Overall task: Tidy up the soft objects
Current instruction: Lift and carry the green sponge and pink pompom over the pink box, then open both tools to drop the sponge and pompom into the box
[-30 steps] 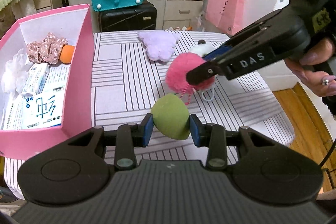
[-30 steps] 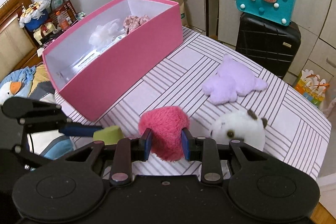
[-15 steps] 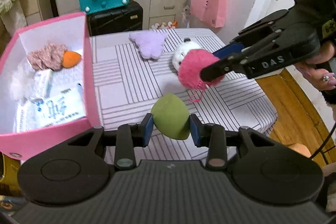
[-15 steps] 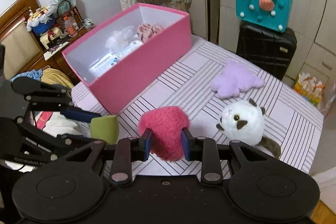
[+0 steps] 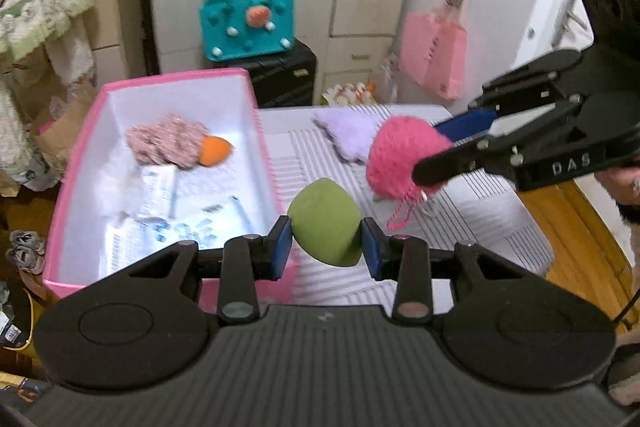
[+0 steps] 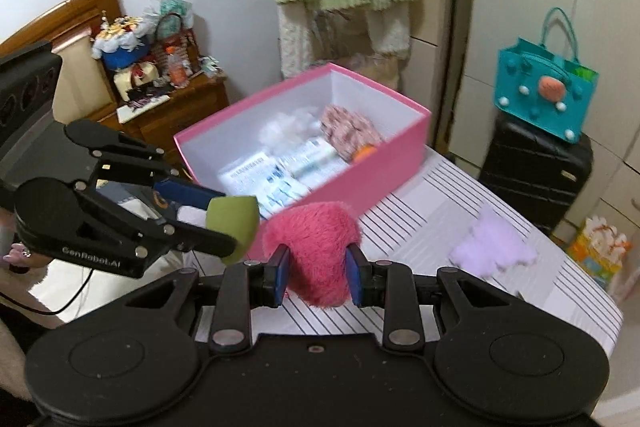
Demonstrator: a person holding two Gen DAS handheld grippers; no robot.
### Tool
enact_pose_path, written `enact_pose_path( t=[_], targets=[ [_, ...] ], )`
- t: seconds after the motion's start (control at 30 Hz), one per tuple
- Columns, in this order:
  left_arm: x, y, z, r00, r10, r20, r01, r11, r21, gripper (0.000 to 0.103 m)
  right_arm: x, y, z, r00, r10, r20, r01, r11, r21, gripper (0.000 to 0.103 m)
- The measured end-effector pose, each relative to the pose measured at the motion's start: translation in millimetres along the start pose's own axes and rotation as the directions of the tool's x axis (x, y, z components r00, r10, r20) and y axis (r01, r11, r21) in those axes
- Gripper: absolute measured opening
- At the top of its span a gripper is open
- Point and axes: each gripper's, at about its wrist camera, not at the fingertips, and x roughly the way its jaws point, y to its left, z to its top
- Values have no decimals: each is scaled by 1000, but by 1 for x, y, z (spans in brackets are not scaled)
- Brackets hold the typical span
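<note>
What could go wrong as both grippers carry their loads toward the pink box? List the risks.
1. The left gripper and right gripper are close together; they might collide over the pink box.
2. The green sponge is pinched only at its sides and may slip out short of the box.
3. The pink pom-pom trails a cord that might snag on the box rim.

Both views evenly lit, soft indoor light, no hard shadows. Motion blur on bkgd: pink box (image 5: 256,131) contents, teal bag (image 6: 546,89), striped tabletop (image 6: 420,211) smeared. Fisheye bends cabinet lines at edges, dark corners. Near fingers (image 5: 280,247) sharp. Slight glare inside box.
</note>
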Motion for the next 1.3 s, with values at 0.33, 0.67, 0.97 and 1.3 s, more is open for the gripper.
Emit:
enact_pose_path(
  t=[0.33,0.67,0.97,1.3],
  targets=[
    [11,62,21,995,103,20,-103,995,-10,37,42,20,56,997,69,41,-66,995,-76,34],
    [81,103,36,987,133,-85,-131,991,36,37,110,16,102,1000,18,20,-15,992,-129,35],
    [133,129,47,965,96,-243,-100,995,-1,37,169,6,109,993,-84,-84,61,968,-245,35],
    [143,129,56,959,104,-264,-109,994,-5,39,190,15,105,976,-148,-158,78,922,-380,36]
  ],
)
